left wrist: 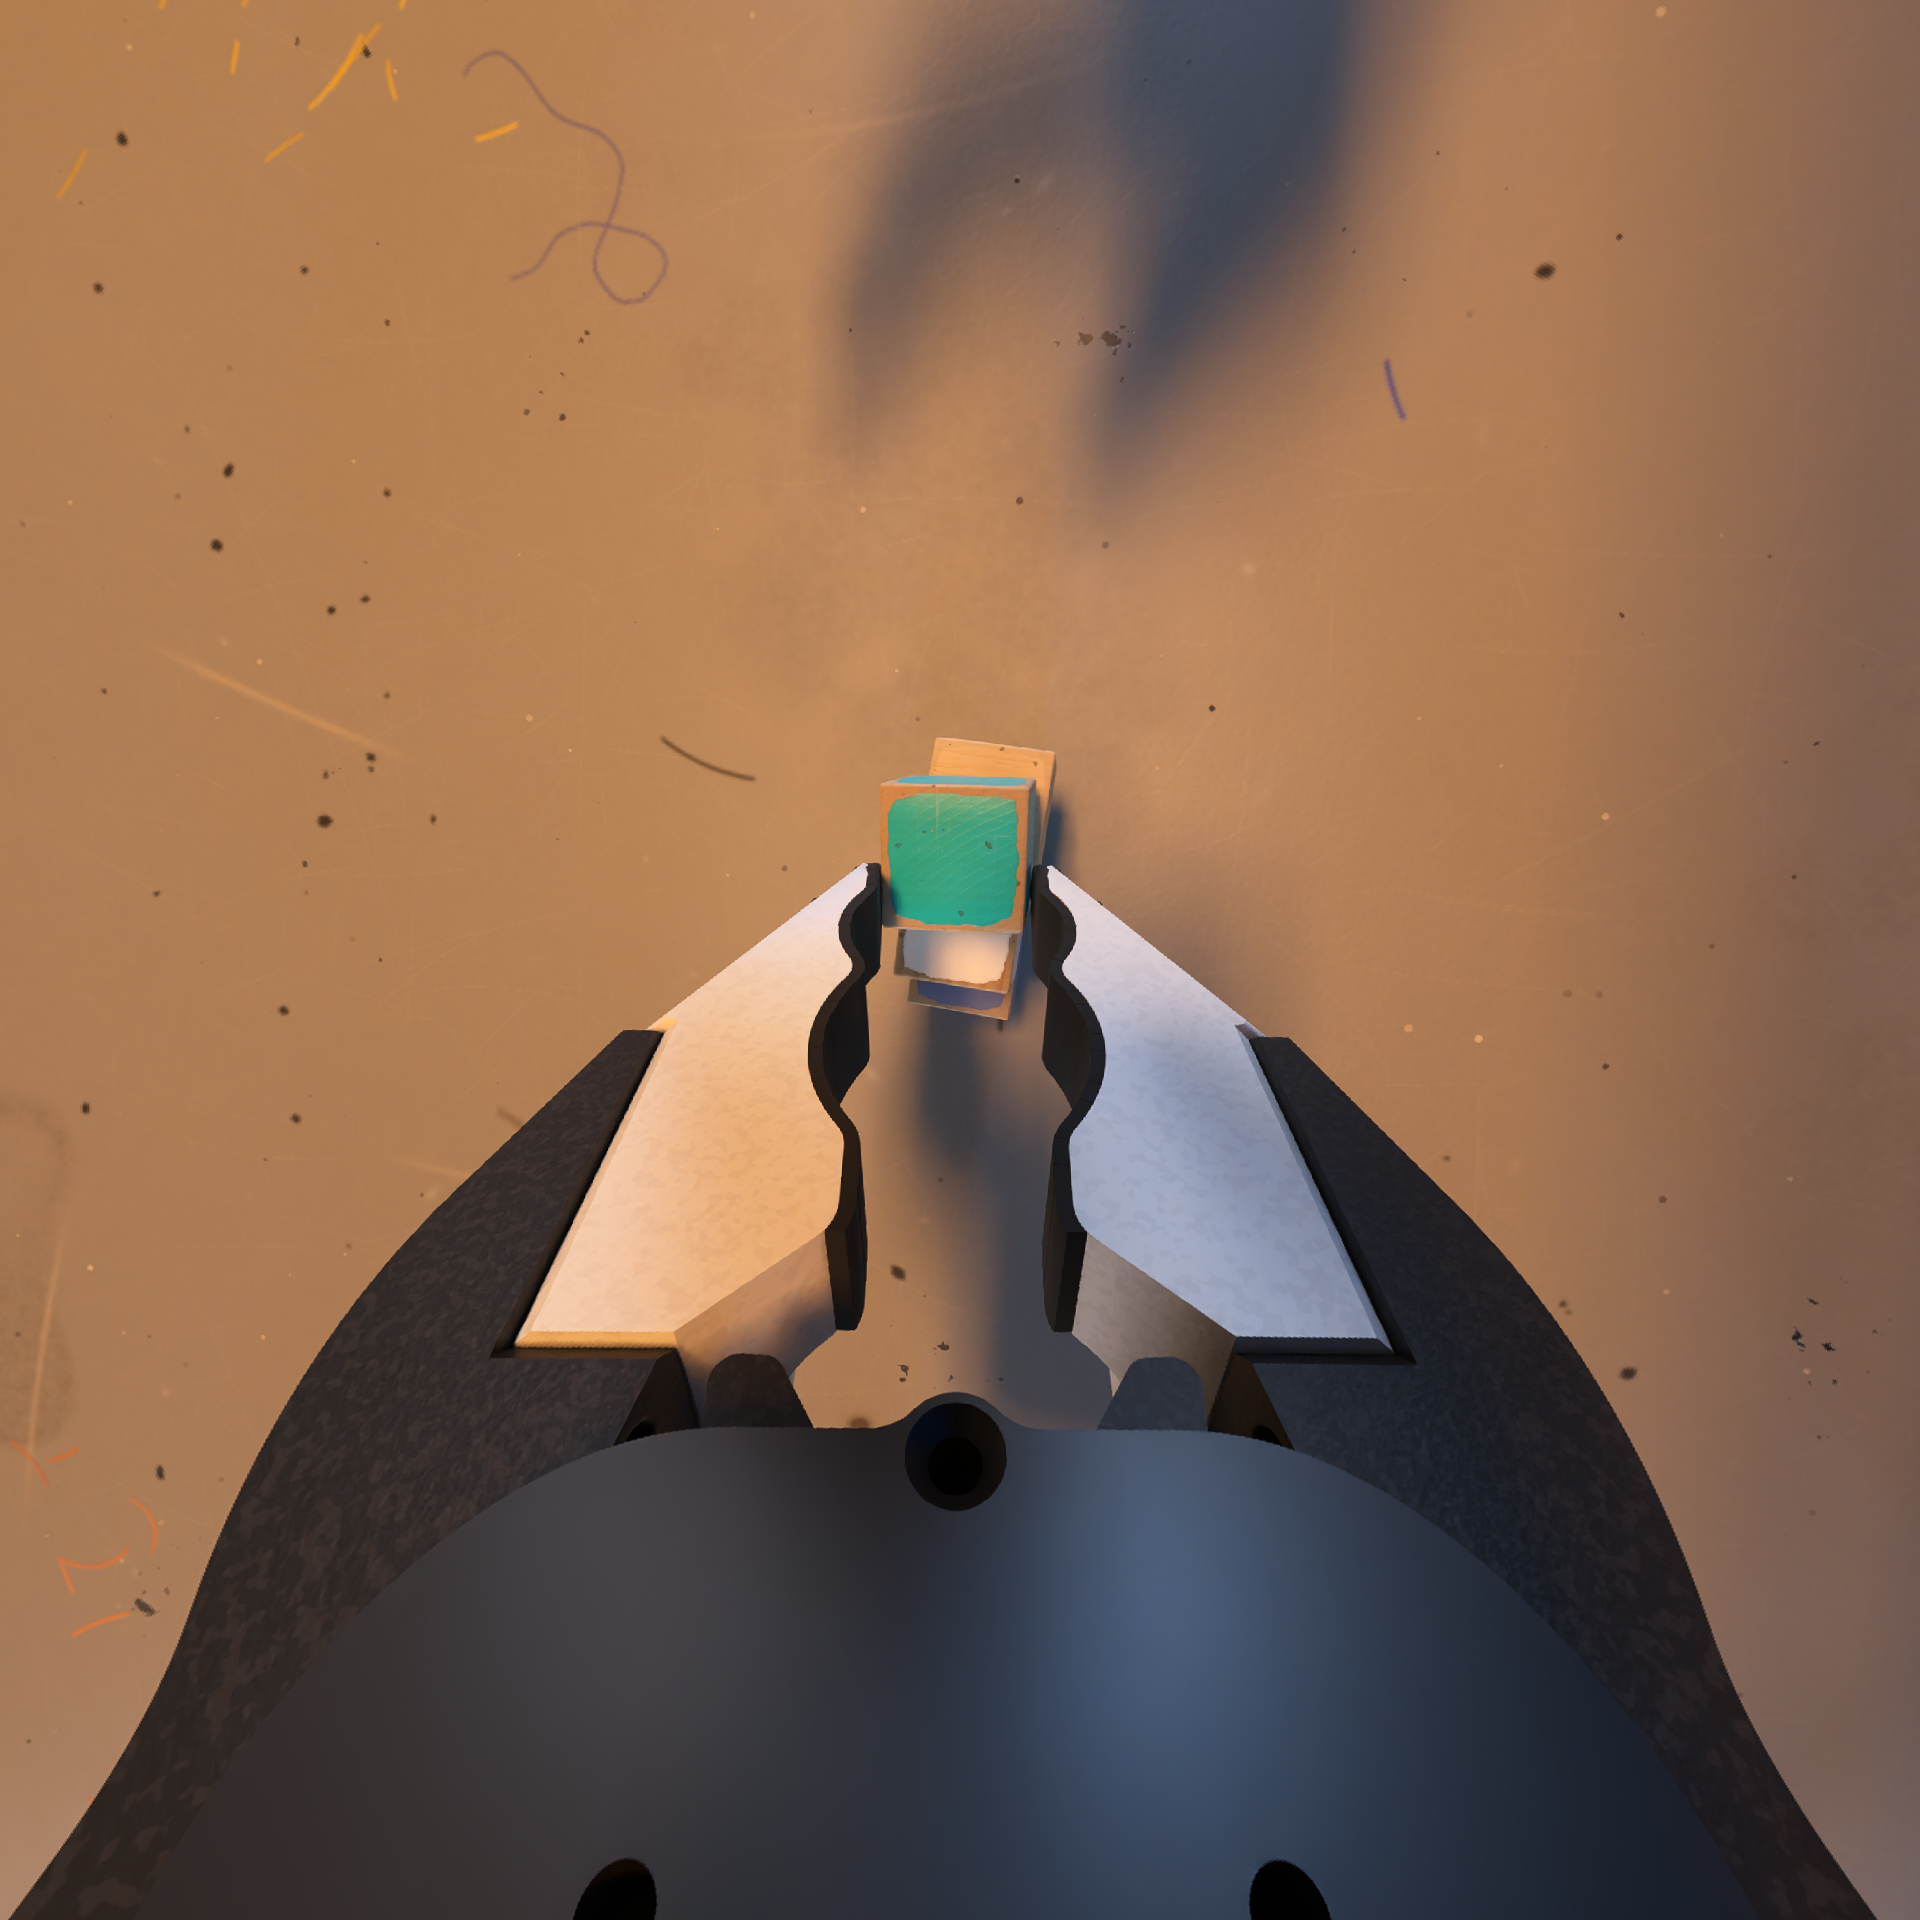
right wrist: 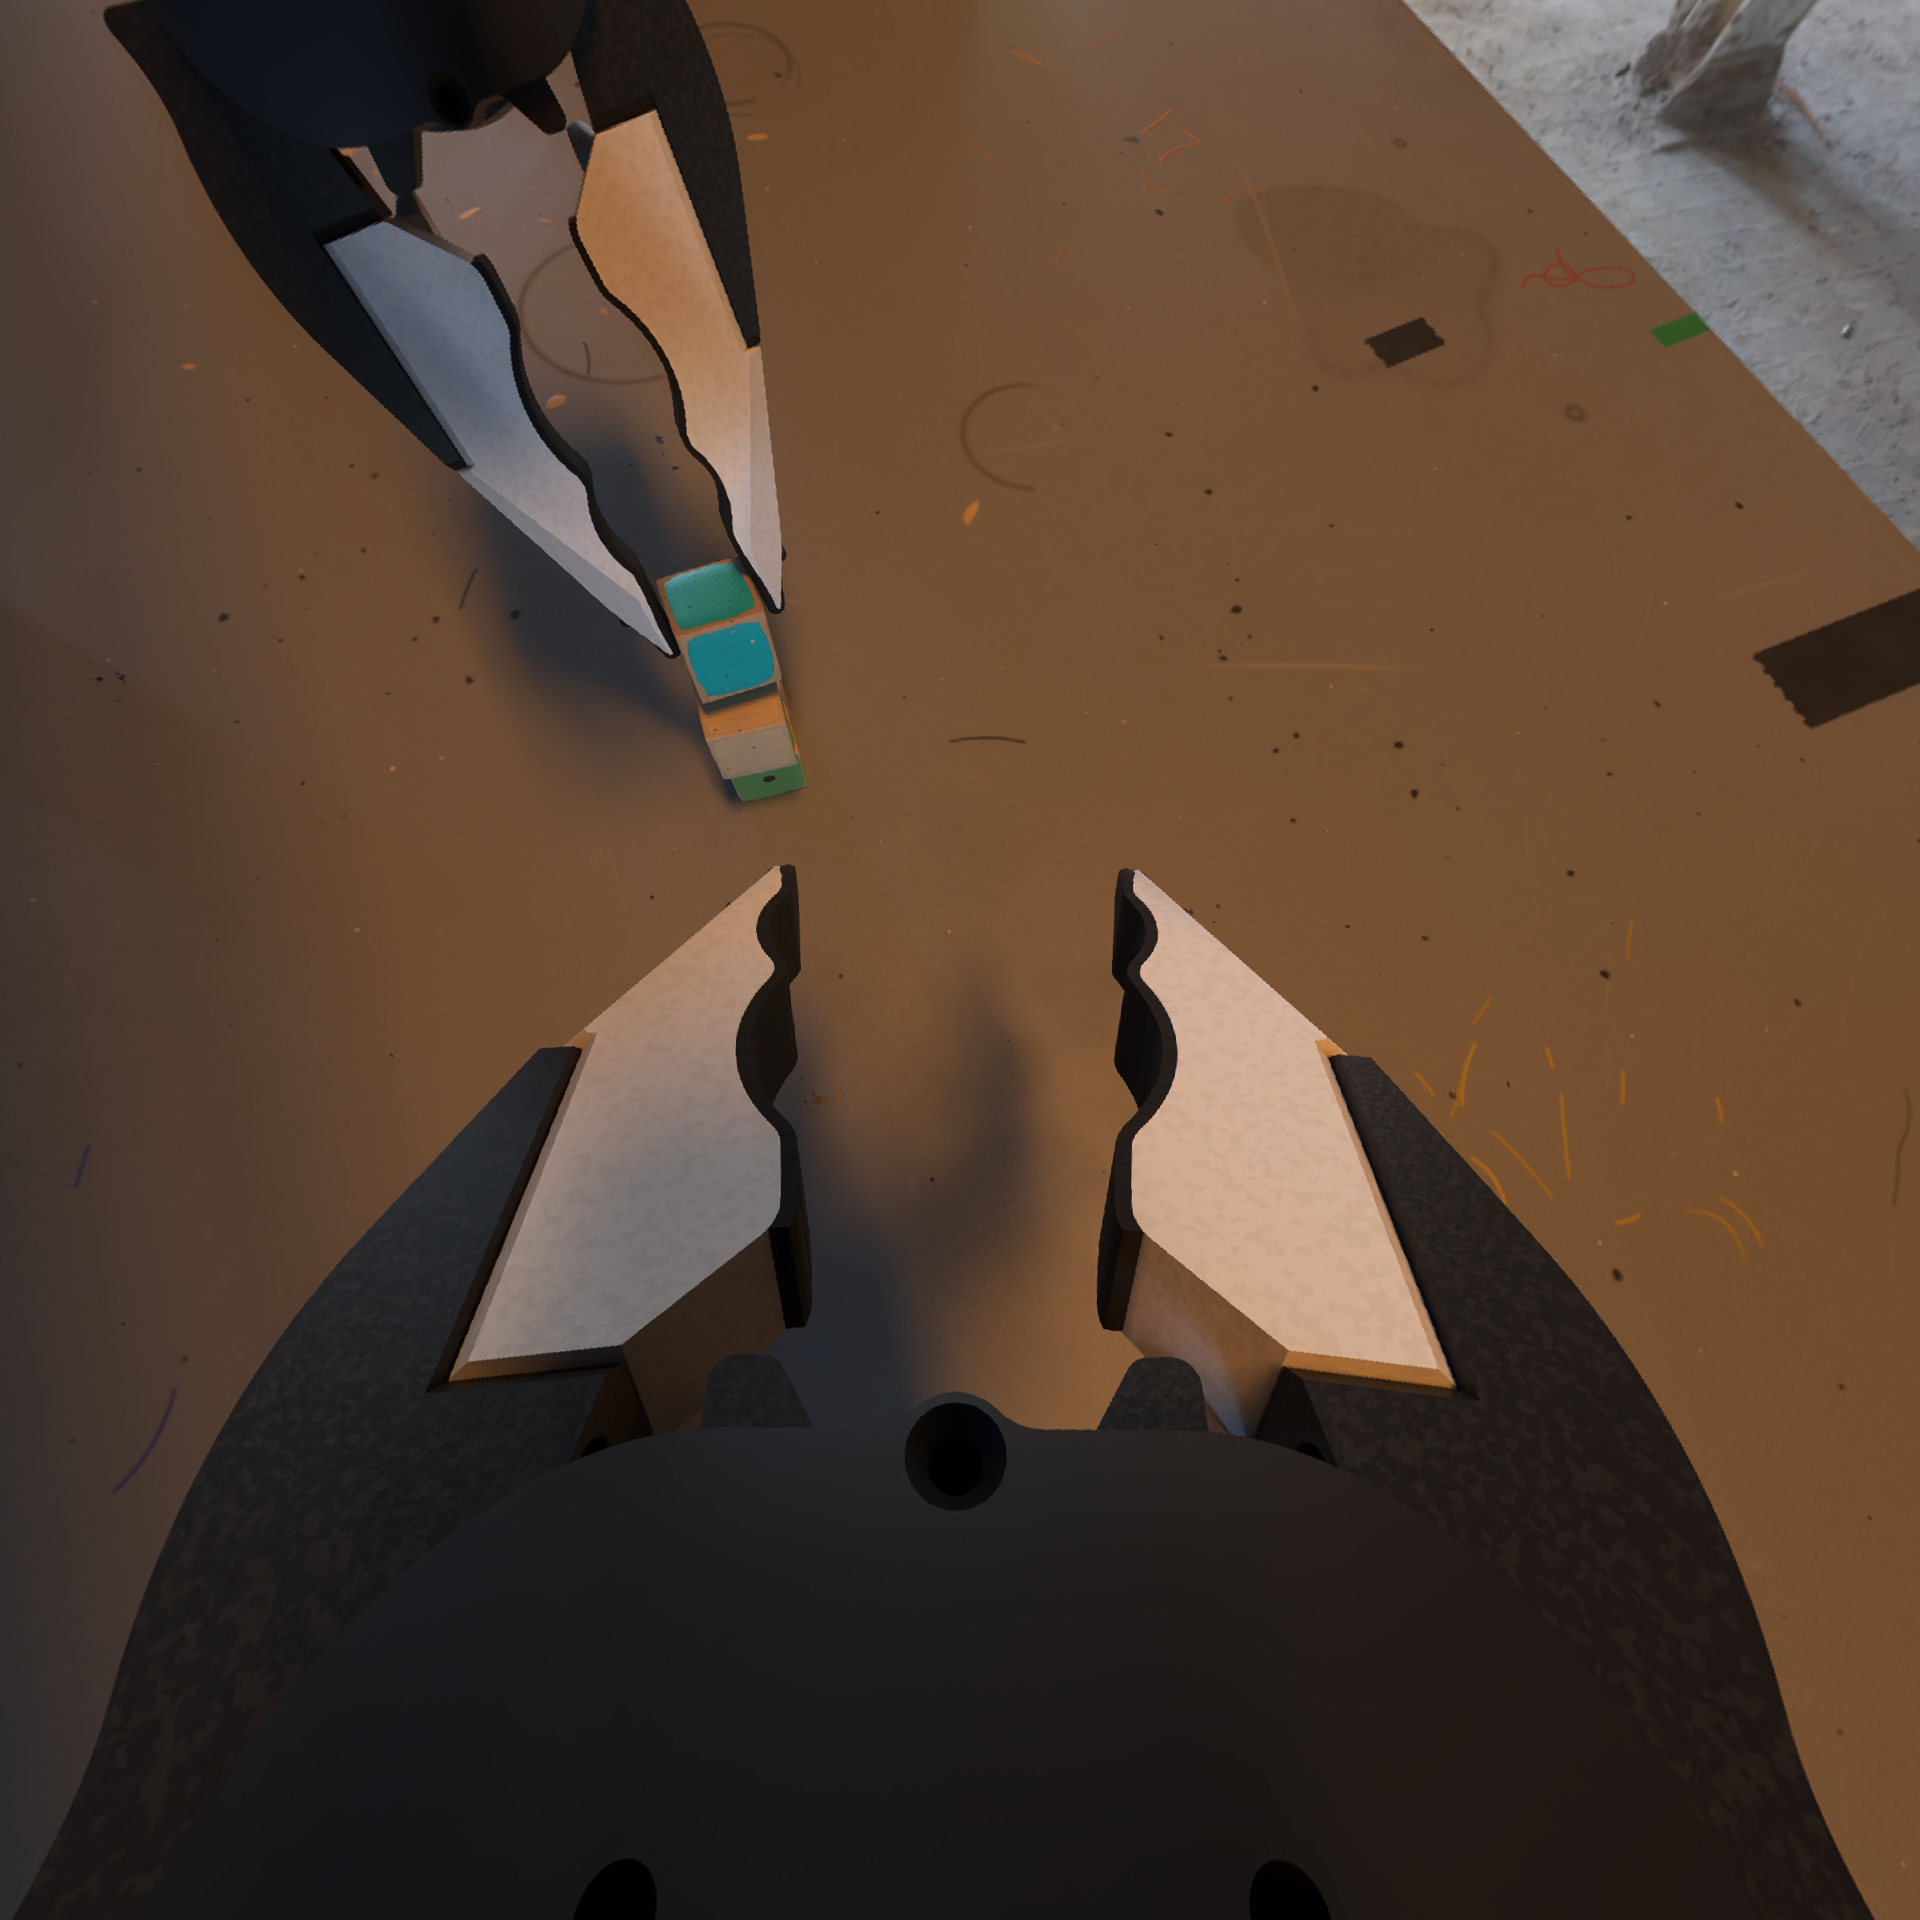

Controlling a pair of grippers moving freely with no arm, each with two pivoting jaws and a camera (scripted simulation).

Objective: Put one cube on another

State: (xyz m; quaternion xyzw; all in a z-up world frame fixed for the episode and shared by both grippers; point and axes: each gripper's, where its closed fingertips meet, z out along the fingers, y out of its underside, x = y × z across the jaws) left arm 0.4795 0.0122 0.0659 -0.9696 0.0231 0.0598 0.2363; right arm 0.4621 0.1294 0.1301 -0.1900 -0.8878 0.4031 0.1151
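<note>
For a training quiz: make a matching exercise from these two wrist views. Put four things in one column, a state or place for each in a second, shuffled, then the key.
Column 1
1. left gripper
2. right gripper
3. upper cube
4. lower cube

Column 2
A. rests on the table, carrying another cube
B. open, nothing between its fingers
C. teal-faced, sits on top of another cube
D. fingertips on either side of the teal cube

Pairs: 1-D, 2-B, 3-C, 4-A
</note>
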